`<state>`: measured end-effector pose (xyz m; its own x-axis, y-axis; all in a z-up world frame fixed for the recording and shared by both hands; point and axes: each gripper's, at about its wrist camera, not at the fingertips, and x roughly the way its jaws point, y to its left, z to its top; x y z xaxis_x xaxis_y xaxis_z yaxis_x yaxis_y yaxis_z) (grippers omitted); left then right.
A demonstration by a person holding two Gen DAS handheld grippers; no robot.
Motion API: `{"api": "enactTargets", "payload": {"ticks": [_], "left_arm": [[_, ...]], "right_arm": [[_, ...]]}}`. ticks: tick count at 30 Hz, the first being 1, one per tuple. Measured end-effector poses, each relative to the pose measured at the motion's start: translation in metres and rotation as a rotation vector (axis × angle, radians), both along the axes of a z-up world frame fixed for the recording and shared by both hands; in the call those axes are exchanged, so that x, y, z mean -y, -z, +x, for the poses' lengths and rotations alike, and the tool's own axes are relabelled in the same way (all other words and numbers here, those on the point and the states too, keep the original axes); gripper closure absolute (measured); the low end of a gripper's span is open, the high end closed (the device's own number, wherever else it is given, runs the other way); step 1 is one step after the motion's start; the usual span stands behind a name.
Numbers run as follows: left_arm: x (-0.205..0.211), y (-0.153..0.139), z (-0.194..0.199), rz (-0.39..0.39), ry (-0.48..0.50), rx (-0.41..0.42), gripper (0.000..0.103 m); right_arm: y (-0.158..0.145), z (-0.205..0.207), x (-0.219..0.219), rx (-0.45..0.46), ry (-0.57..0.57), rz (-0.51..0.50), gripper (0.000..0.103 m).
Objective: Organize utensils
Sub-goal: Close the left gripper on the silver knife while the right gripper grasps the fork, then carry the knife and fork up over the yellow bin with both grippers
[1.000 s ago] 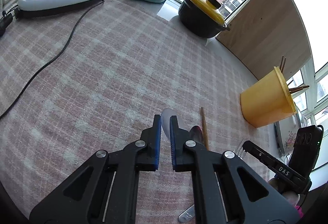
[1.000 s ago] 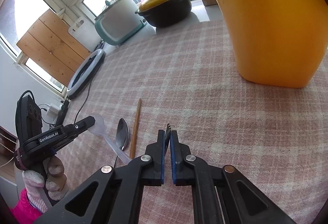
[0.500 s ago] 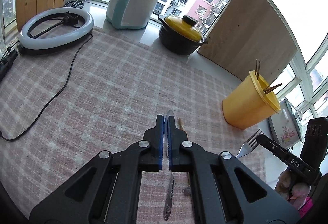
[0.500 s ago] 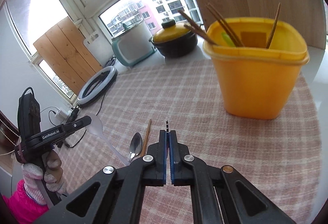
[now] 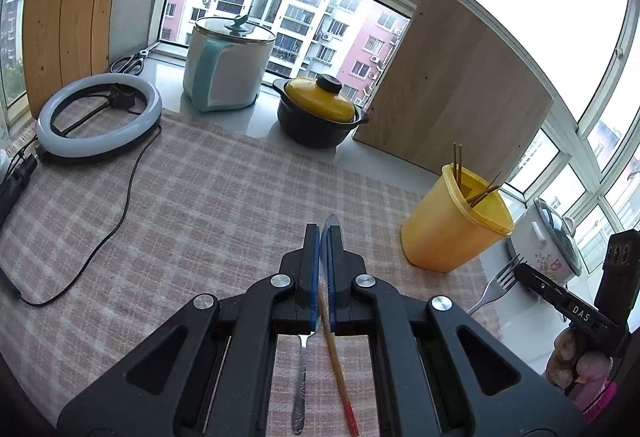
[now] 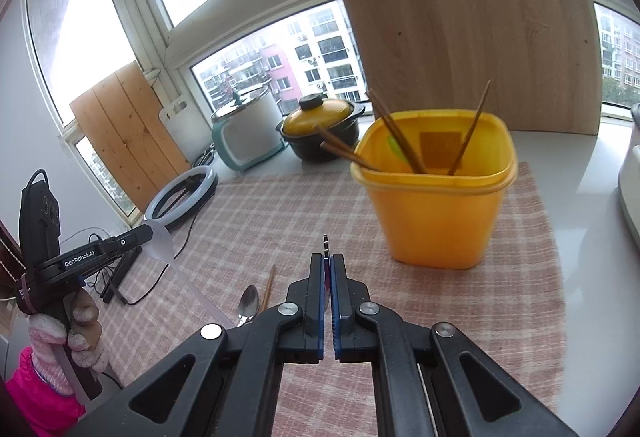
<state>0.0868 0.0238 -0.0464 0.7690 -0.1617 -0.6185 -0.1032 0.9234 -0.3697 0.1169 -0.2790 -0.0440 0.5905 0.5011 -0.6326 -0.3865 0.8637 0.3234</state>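
Observation:
My left gripper is shut on a clear plastic spoon, held above the checked cloth; the spoon's tip pokes out past the fingers. My right gripper is shut on a metal fork, whose tines stick up between the fingers. A yellow utensil bin with several chopsticks in it stands ahead of the right gripper; it also shows in the left wrist view. A metal spoon and one chopstick lie on the cloth below the left gripper.
A ring light with its cable lies at the far left of the cloth. A black pot with a yellow lid, a teal-and-white cooker and a leaning wooden board stand along the window sill. A white rice cooker stands at the right.
Both grippers have risen well above the cloth with the plastic spoon and the fork in them. The right gripper now looks down into the yellow bin from farther back.

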Motion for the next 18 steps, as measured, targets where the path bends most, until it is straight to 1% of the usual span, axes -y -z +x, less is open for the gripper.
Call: {"api": "enactTargets", "payload": {"ticks": [8, 18], "left_arm": [[0.019, -0.02, 0.012, 0.023, 0.024, 0.063, 0.102], [0.034, -0.046, 0.041, 0.043, 0.025, 0.151, 0.102]], "right_arm": [[-0.025, -0.009, 0.032, 0.06, 0.058, -0.004, 0.103], [-0.052, -0.014, 0.076, 0.13, 0.149, -0.001, 0.103]]}}
